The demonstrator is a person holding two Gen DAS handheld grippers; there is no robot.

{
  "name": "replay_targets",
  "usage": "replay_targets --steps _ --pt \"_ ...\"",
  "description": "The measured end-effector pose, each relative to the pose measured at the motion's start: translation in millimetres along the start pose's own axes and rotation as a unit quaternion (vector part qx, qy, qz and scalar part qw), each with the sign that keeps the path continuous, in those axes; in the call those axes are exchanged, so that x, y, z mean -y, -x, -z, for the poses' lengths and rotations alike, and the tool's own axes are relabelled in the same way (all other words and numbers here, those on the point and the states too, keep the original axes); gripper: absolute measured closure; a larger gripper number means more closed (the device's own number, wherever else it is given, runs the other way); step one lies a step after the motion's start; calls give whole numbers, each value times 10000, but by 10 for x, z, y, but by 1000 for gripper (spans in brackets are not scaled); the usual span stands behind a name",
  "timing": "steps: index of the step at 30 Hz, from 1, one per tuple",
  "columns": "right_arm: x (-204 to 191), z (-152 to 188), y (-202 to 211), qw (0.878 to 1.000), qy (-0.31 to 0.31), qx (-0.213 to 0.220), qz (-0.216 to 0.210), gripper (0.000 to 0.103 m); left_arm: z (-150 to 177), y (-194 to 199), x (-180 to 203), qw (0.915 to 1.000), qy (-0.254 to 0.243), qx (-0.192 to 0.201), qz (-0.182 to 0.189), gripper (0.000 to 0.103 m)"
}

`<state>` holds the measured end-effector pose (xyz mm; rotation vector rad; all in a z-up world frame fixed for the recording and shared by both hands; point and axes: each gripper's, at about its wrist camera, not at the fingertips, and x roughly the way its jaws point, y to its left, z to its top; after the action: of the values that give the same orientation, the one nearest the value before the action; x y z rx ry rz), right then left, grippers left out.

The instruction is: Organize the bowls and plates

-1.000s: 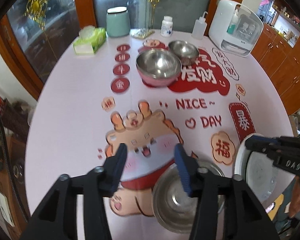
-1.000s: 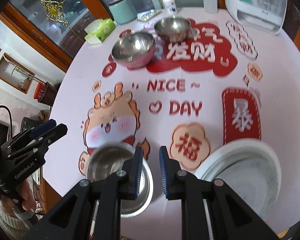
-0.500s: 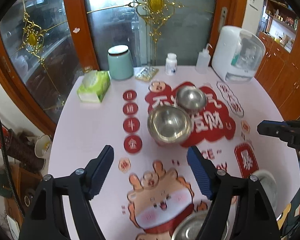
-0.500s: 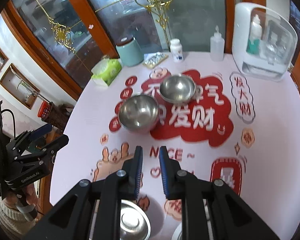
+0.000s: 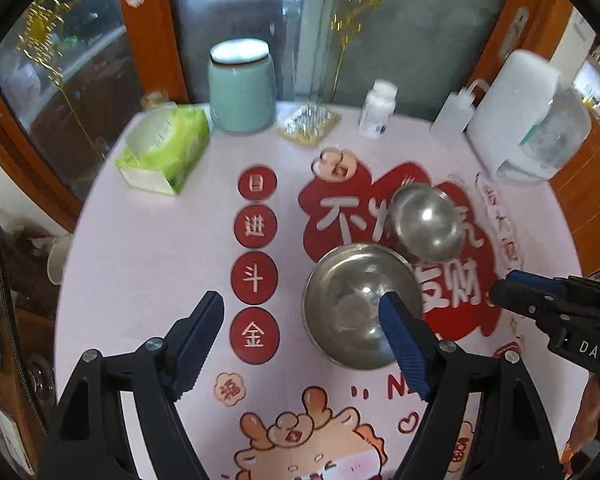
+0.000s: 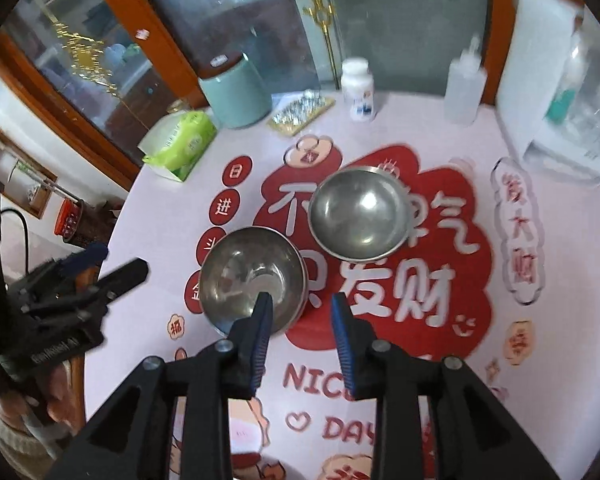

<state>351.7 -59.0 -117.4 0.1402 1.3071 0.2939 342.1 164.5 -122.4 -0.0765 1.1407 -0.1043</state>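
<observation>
1. Comparing with a second ago: both views then showed a steel bowl and a white plate at the bottom of frame, just under the grippers; neither is in view now; the two far bowls, then small near the top, now fill the middle of both views; I read this as both hands carried across the table point(image 5: 148, 264) toward that pair.
2. Left gripper point(image 5: 300, 344): fingers well apart, having widened over the last second, nothing between the pads; its right finger point(image 5: 404, 344) overlaps the near rim of the big bowl point(image 5: 352, 304) in the picture; contact cannot be told.
3. Right gripper point(image 6: 302, 320): fingers were nearly together half a second ago and have just been opening; now a moderate gap, empty; its left finger point(image 6: 260, 328) sits over the big bowl's near rim in the right view; touching or not, cannot tell.
4. Big bowl point(image 6: 252, 276): upright, empty, centre of frame; small bowl point(image 6: 358, 216) just behind it, up and right, rims close or touching; both on the red print of the table cover.
5. Jar point(image 5: 242, 88), tissue pack point(image 5: 166, 152), pill bottle point(image 5: 378, 110) and squeeze bottle point(image 6: 464, 88) line the top edge, well apart from the bowls.
6. Judgement: approach phase for the far bowls; empty, parted fingers suit a rim grip; likely next is nesting one bowl in the other or bringing them to the near pile; thin steel rim may slip or tip if pinched off-centre.
</observation>
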Motion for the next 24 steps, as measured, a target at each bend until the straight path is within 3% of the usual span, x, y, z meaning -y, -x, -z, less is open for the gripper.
replay_targets --steps 7,12,16,21,24 --pt "51 -65 -611 9986 -212 -489 -36 73 52 -721 -33 9980 260 -565 97 24" --pt "105 -61 -825 9970 -372 -675 -67 73 74 -944 -116 9963 410 -738 150 25" --pt "120 -57 -879 9966 -358 -739 -42 73 74 -1020 -159 9956 414 -813 200 32" --pt "121 -45 -912 9961 -361 -805 -70 73 101 -1140 -205 9906 528 -1151 514 63" --pt "119 -34 -921 9958 -341 -842 -95 73 139 -1182 -207 9882 555 -1287 623 73"
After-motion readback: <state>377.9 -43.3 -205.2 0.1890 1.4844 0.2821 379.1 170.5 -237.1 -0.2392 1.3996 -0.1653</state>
